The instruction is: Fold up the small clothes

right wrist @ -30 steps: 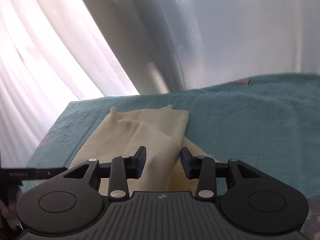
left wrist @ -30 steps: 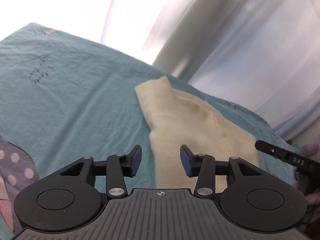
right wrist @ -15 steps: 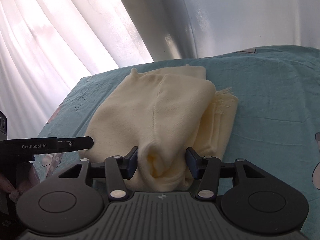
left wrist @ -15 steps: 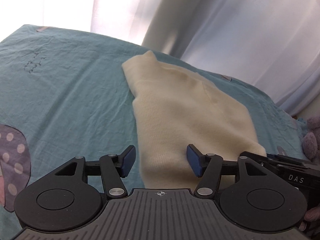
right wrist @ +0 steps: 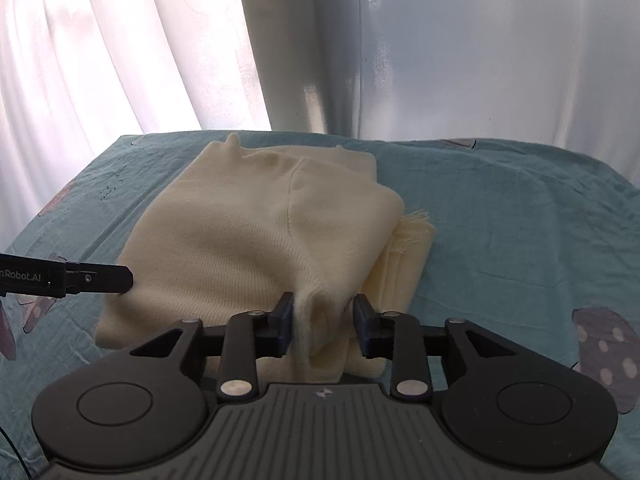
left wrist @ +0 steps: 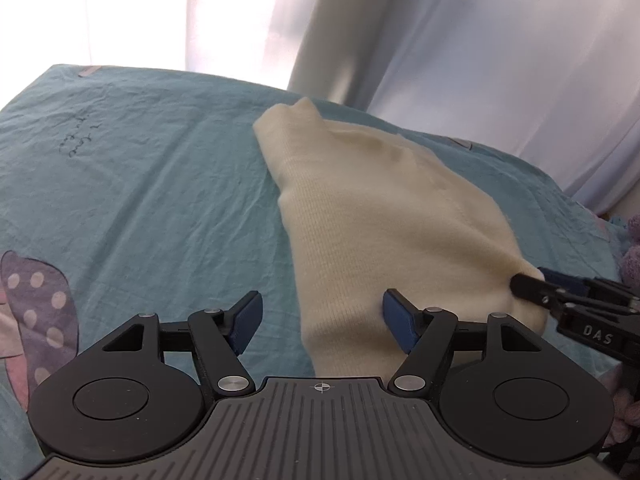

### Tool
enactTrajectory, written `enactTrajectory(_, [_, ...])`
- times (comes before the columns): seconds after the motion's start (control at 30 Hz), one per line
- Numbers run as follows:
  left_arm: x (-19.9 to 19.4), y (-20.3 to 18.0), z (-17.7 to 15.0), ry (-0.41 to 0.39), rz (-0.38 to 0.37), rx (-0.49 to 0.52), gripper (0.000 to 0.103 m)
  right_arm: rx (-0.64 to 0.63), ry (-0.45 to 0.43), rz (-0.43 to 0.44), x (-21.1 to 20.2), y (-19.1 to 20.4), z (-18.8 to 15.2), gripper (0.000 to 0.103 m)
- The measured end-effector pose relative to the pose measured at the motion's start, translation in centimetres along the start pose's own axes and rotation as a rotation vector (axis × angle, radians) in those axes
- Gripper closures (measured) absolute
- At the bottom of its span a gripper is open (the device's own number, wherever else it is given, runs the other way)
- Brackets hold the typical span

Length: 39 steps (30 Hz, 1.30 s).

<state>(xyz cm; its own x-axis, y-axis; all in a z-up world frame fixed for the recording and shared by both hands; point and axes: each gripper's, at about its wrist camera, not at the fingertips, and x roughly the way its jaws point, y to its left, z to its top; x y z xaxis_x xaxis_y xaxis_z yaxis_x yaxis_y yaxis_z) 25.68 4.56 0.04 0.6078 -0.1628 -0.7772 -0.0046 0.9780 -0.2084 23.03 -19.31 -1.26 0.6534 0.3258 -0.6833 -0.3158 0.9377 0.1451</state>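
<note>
A cream knit sweater (left wrist: pixel 380 220) lies folded on a teal bedsheet (left wrist: pixel 140 200). My left gripper (left wrist: pixel 324 322) hovers over its near left edge. Its jaws are opening, wide apart, with the edge lying loose between them; the right pad (left wrist: pixel 396 324) rests against the knit. In the right wrist view the sweater (right wrist: pixel 248 232) shows stacked layers and a frayed hem at its right side. My right gripper (right wrist: pixel 324 320) pinches a raised bunch of the near edge, its jaws just starting to open. One fingertip of the left gripper (right wrist: pixel 120 278) touches the sweater's left side.
White curtains and a pale wall rise behind the bed. The bedsheet (right wrist: pixel 500 220) spreads wide on both sides of the sweater. A purple polka-dot print (left wrist: pixel 36 300) marks it near the left edge. Something purple and fluffy (left wrist: pixel 632 256) sits at the far right.
Both grippers came down and closer to the sweater, which now fills more of each view. The left jaws spread wider. A bunch of knit now stands between the right pads.
</note>
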Motion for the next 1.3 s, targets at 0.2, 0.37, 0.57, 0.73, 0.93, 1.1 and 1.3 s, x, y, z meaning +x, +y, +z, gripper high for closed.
enactTrajectory(0.2, [0.0, -0.3, -0.2, 0.001, 0.007, -0.01, 0.03, -0.092, -0.132, -0.068, -2.3, 2.1, 2.2, 0.062])
enactTrajectory(0.37, [0.0, -0.2, -0.3, 0.005, 0.023, -0.017, 0.026, -0.269, -0.142, 0.007, 0.9, 7.1, 3.6, 0.073])
enactTrajectory(0.57, [0.1, 0.1, -0.7, 0.011, 0.042, -0.028, 0.022, -0.343, -0.084, 0.081, 6.4, 8.9, 4.5, 0.081])
enactTrajectory(0.73, [0.0, 0.4, 0.2, -0.024, 0.044, -0.041, 0.023, -0.216, -0.098, -0.059, 8.7, 4.6, 4.6, 0.087])
enactTrajectory(0.93, [2.1, -1.0, 3.1, -0.075, 0.075, -0.015, 0.024, -0.172, -0.121, -0.049, 8.9, 3.0, 4.0, 0.085])
enactTrajectory(1.1, [1.9, -1.0, 2.1, -0.044, 0.081, -0.003, 0.024, -0.038, -0.115, -0.012, 6.8, 1.3, 4.2, 0.082])
enactTrajectory(1.3, [0.3, -0.9, -1.2, -0.014, 0.035, 0.052, 0.019, -0.08, -0.12, 0.064, -0.3, 1.9, 0.3, 0.081])
